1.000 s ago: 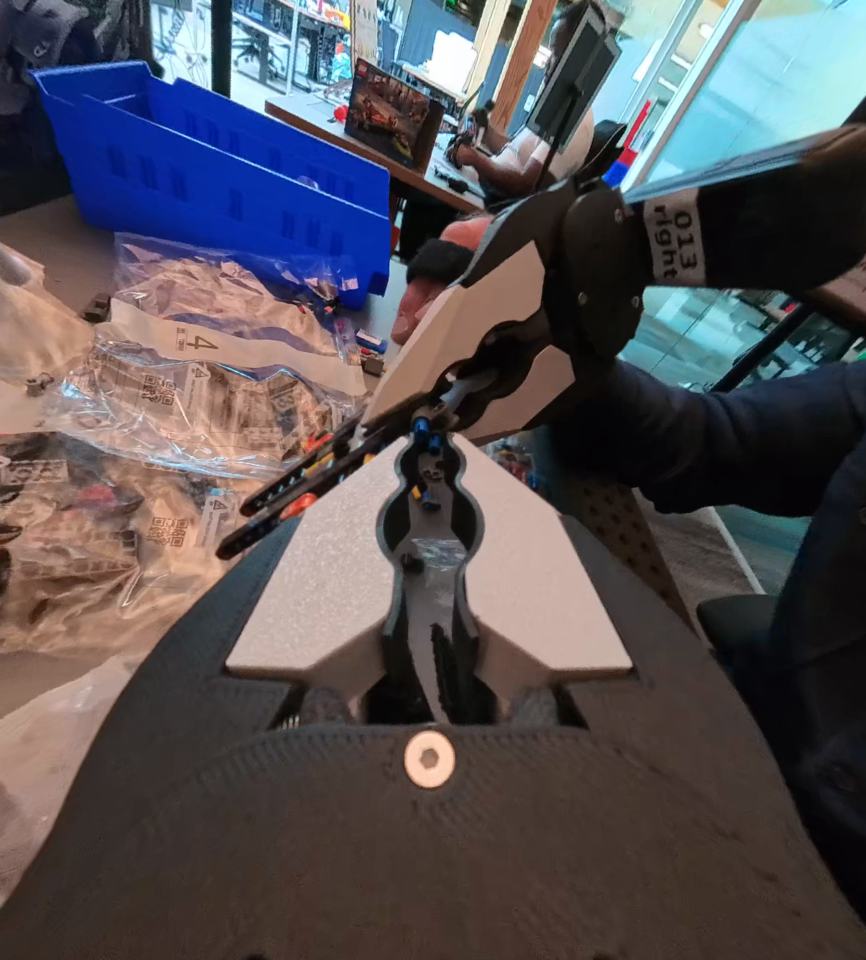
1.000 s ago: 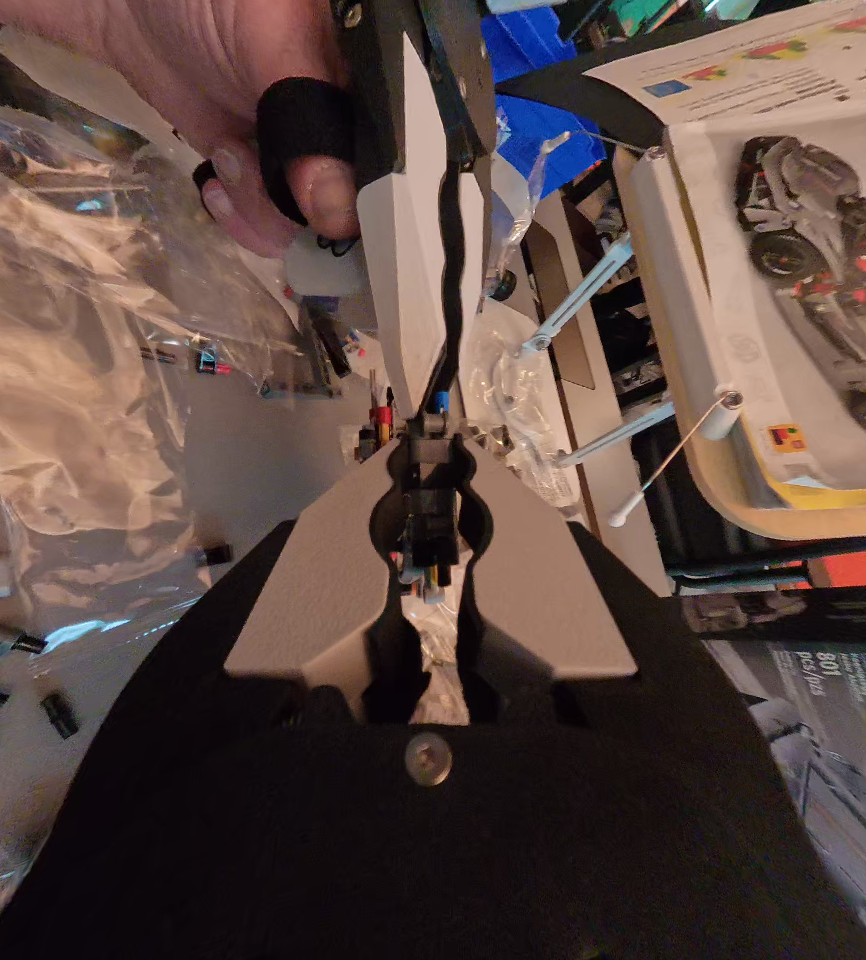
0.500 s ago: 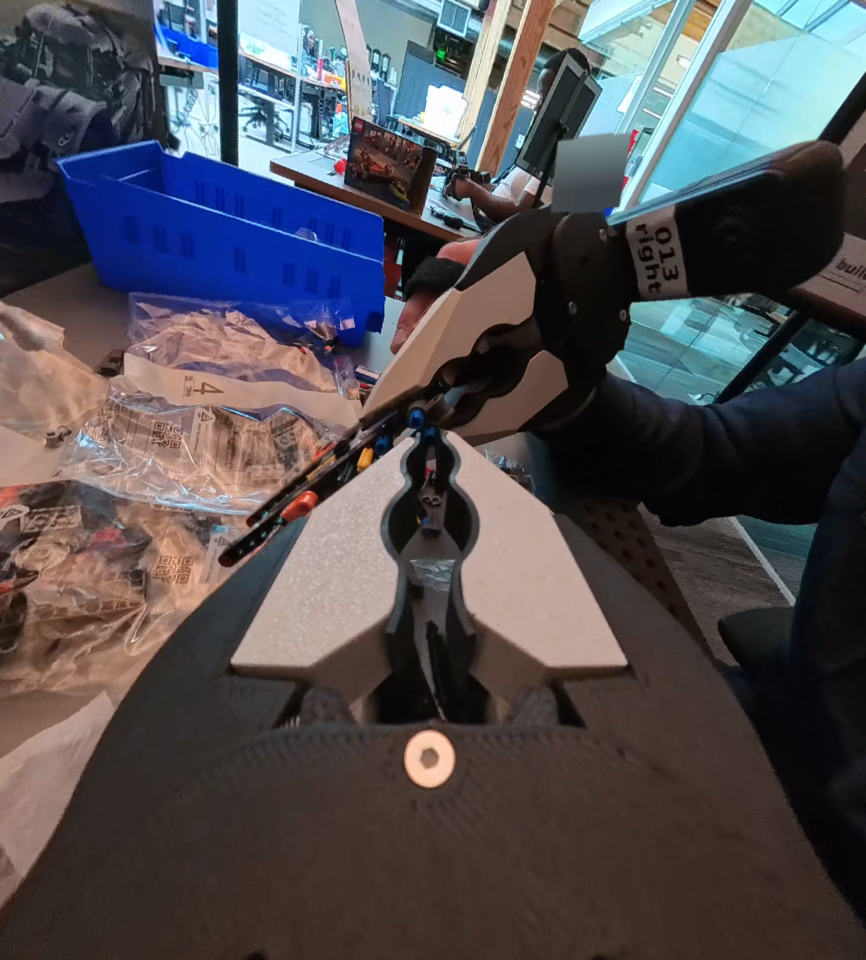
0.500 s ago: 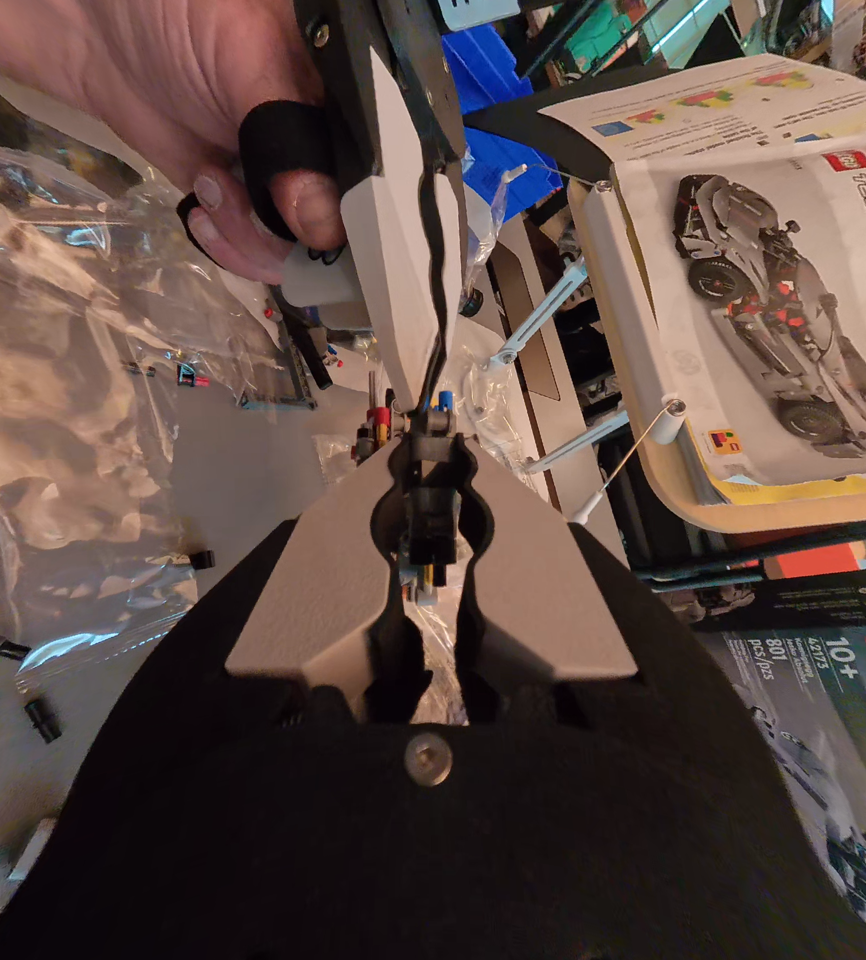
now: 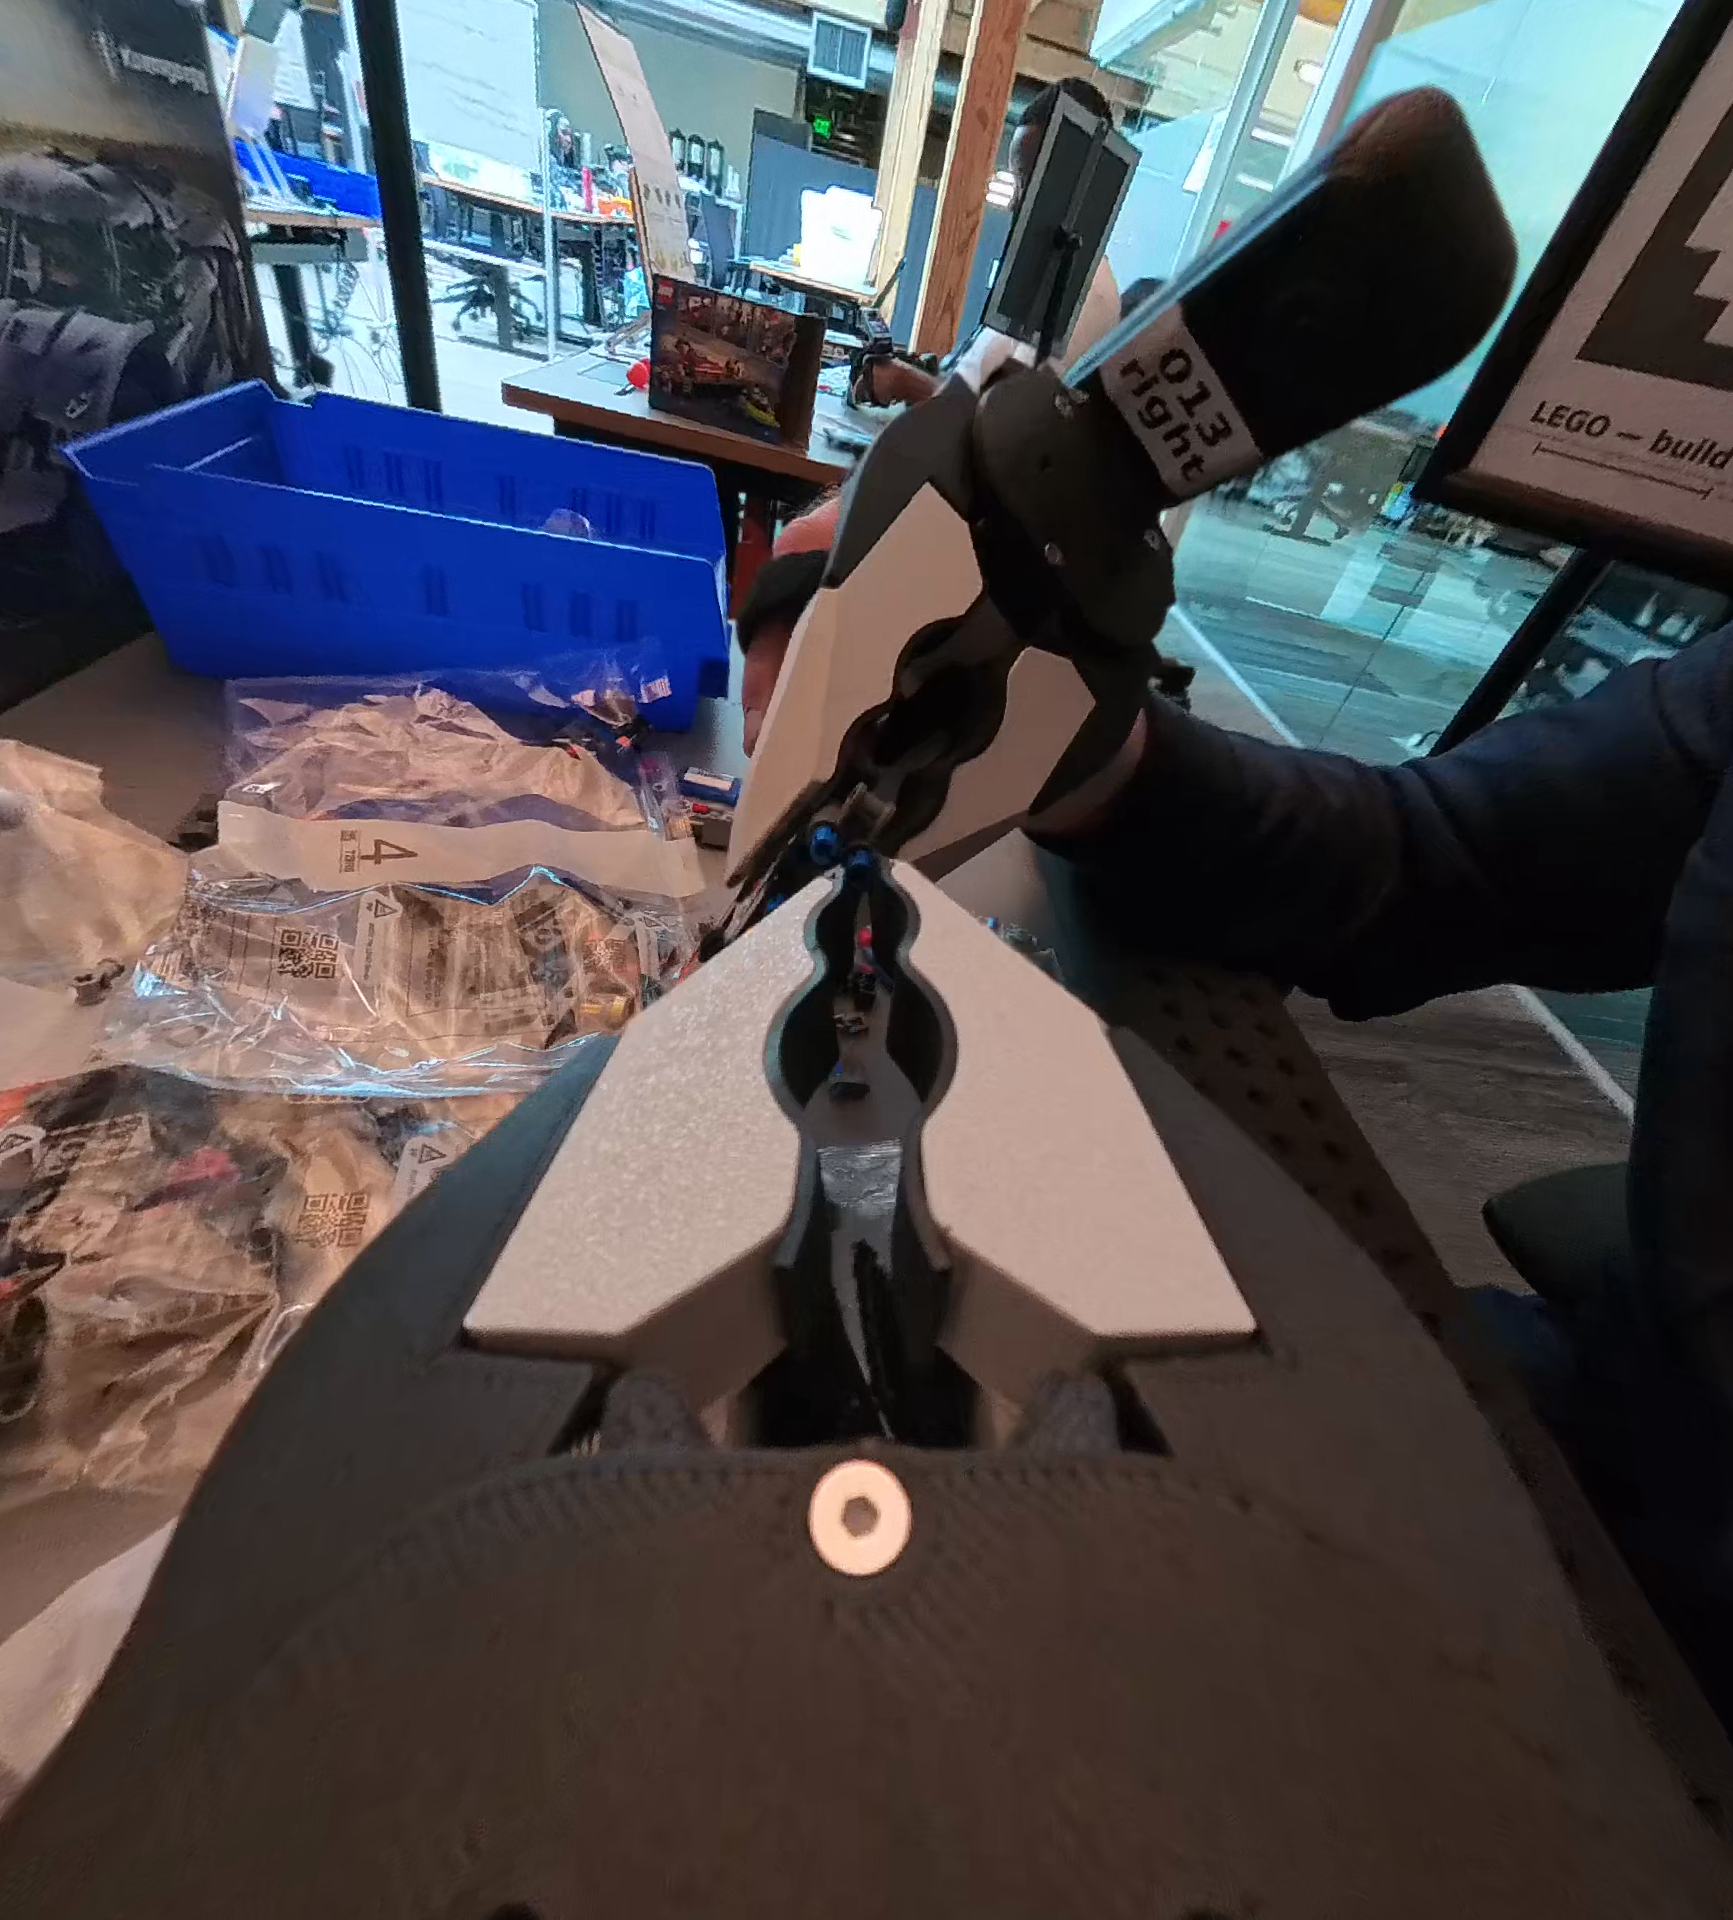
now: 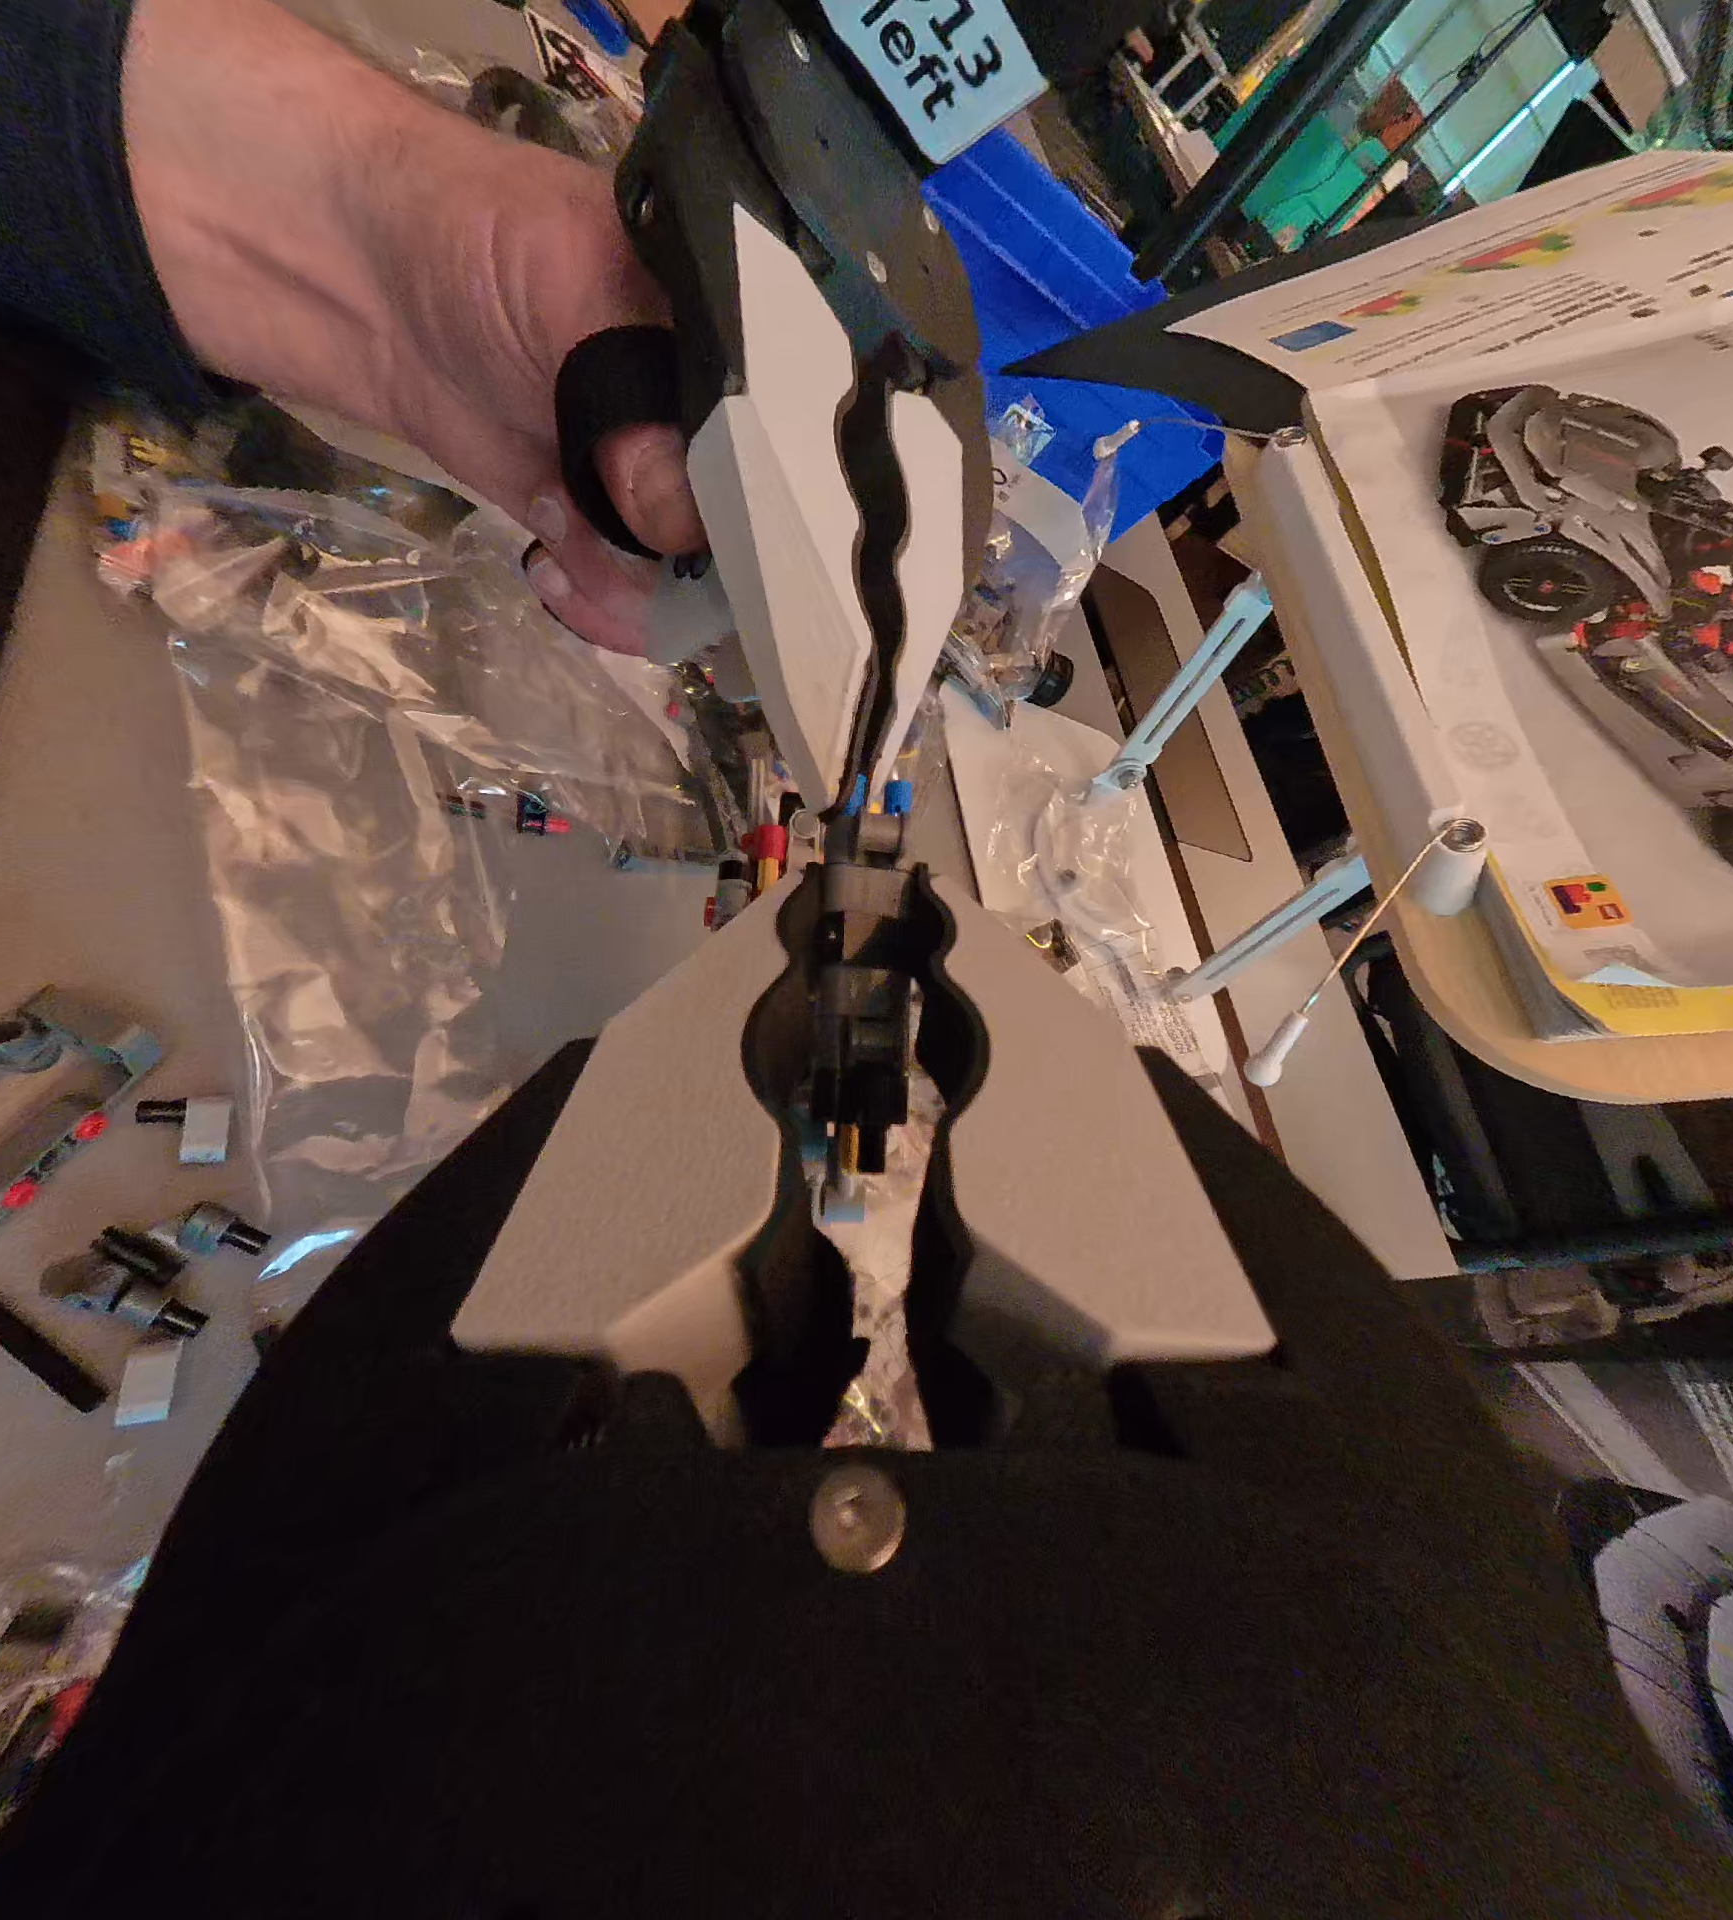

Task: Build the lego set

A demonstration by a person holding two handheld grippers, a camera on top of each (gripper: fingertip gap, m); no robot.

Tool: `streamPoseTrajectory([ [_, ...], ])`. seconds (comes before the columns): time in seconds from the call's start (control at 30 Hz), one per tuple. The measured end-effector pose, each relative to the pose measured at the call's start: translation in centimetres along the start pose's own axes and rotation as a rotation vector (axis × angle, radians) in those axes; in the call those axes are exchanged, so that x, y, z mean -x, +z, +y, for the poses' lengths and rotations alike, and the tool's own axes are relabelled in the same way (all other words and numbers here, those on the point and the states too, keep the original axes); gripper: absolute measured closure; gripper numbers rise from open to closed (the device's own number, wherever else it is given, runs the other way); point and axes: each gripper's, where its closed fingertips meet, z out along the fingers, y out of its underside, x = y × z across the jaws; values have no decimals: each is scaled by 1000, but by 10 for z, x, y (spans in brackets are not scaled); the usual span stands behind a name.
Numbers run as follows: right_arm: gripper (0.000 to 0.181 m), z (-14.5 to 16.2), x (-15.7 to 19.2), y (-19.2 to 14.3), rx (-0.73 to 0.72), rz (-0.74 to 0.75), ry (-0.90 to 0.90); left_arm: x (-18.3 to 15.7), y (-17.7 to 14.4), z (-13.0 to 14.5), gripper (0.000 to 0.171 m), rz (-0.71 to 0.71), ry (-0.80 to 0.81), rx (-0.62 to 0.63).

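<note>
Just changed: over the last second both tongs have tilted upward together without parting. The right tongs (image 6: pixel 862 894) now stand much steeper in the left wrist view. The long black beam that stuck out sideways from their tips a second ago is nearly end-on and mostly hidden
Left tongs (image 5: pixel 857 883): pressed together, the tips pinching what looks like a small blue pin (image 5: pixel 857 860); nothing sits farther back between the fingers
Right tongs: clamped on a black-and-grey lego assembly (image 6: pixel 857 1018) that runs back between the fingers, its grey end poking out past the tips
Where the work is: held in the air, tip to tip between the two tongs, with the blue pin touching the grey end of the assembly
Unchanged: the contact itself, since the tips meet at the same spot as in the earlier pictures
Meaning for the task: probably a turn for a better angle, with the pin-seating step still in hand; whether the pin is fully home cannot be told
Below and left of the left tongs: clear parts bags (image 5: pixel 405 935), several still unopened, so much of the build seems to remain
Low left of the right tongs: loose pins and beams (image 6: pixel 145 1257) on the table
Right of the right tongs: the instruction booklet (image 6: pixel 1620 623), propped on a stand
Beyond the left tongs: a blue bin (image 5: pixel 405 561), well apart
</note>
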Motion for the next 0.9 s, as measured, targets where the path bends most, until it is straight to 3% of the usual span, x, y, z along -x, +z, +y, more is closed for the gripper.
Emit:
streamPoseTrajectory([
  [0.33, 169, -1, 13, -6, -60, -136, 86, -10, 0, 4, 171, 27, 103, 36],
  [0.37, 170, 9, 10, -9, -26, -134, 95, -10, -7, -4, 171, 25, 103, -17],
  [0.43, 170, 32, -2, -20, 14, -91, 139, 4, -57, -45, 171, -44, 75, -251],
  [0.5, 170, 7, -3, -27, -115, -122, 178, 3, -55, -35, 171, -54, 98, -183],
  [0.6, 169, 12, 14, -12, -36, -152, 114, -5, -19, -6, 171, -25, 152, -8],
  [0.77, 169, 13, 23, -3, -19, -194, 117, -3, -4, 3, 171, -62, 214, 38],
  [0.9, 168, 10, 30, 2, -19, -217, 114, -5, 5, 17, 157, -60, 243, 113],
])
